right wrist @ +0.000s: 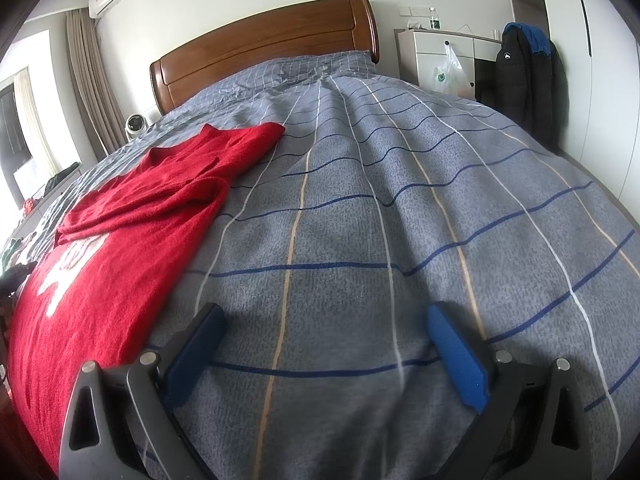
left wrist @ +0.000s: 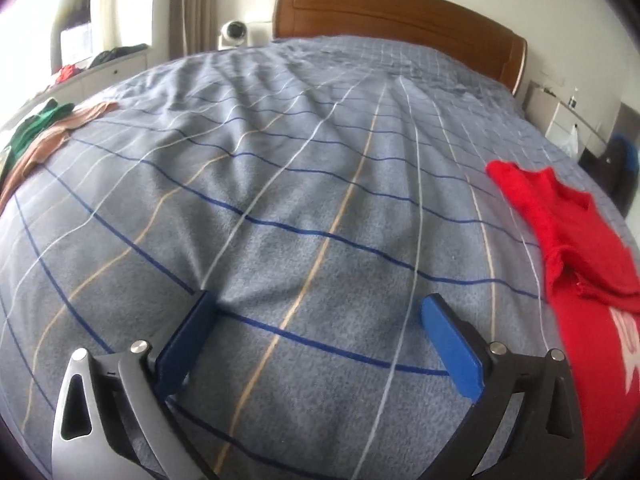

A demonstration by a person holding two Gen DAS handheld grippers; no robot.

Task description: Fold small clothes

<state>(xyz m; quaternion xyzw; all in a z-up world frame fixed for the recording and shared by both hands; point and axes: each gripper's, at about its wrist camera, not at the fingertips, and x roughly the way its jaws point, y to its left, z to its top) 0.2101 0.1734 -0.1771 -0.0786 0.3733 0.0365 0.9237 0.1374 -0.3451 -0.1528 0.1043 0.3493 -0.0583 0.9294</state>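
A small red sweater [right wrist: 120,232] with white lettering lies on the grey checked bedspread [right wrist: 360,200], one sleeve folded across its body. In the left wrist view the red sweater [left wrist: 576,248] lies at the right edge. My left gripper [left wrist: 316,312] is open and empty, low over bare bedspread [left wrist: 280,184] to the left of the sweater. My right gripper [right wrist: 324,320] is open and empty, low over bare bedspread just right of the sweater's lower part.
A pile of green and tan clothes [left wrist: 44,136] lies at the bed's far left edge. A wooden headboard [right wrist: 272,48] stands at the far end. A white cabinet [right wrist: 440,60] and a dark jacket [right wrist: 524,76] stand beside the bed on the right.
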